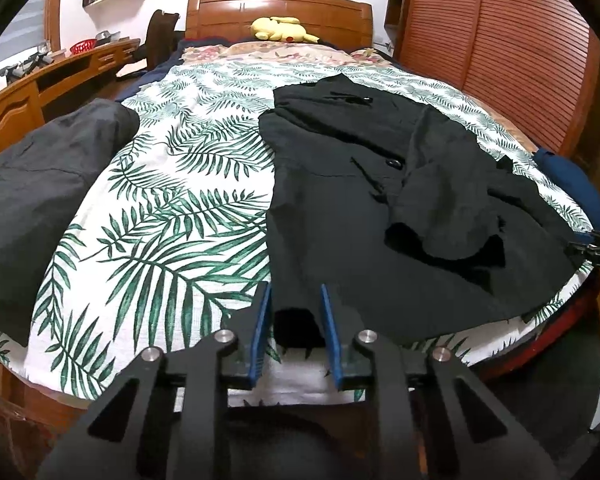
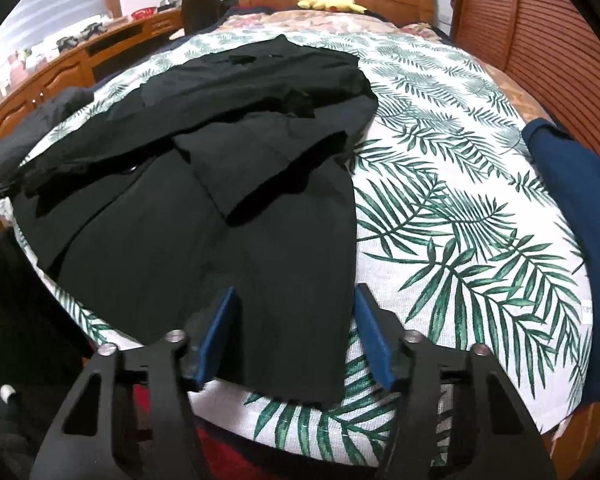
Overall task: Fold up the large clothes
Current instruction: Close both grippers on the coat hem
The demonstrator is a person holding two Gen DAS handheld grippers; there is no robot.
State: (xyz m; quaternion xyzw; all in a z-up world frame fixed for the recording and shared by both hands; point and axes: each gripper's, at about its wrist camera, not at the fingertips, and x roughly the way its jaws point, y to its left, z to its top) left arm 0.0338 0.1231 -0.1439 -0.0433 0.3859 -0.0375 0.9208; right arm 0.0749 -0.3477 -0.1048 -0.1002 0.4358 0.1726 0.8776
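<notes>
A black jacket (image 1: 372, 184) lies spread on the leaf-print bed cover (image 1: 188, 184), one sleeve folded across its front. It also shows in the right wrist view (image 2: 204, 184). My left gripper (image 1: 296, 292) is open, its blue pads either side of the jacket's near left hem corner, just above it. My right gripper (image 2: 296, 292) is open wide over the jacket's near right hem corner at the foot of the bed. The right gripper's tip (image 1: 596, 248) shows at the right edge of the left wrist view.
A grey garment (image 1: 48, 184) lies folded at the bed's left edge. A dark blue cloth (image 2: 580, 216) lies at the right edge. A yellow plush toy (image 1: 280, 29) sits by the wooden headboard. A wooden desk (image 1: 32, 92) stands left, a slatted wardrobe (image 1: 500, 40) right.
</notes>
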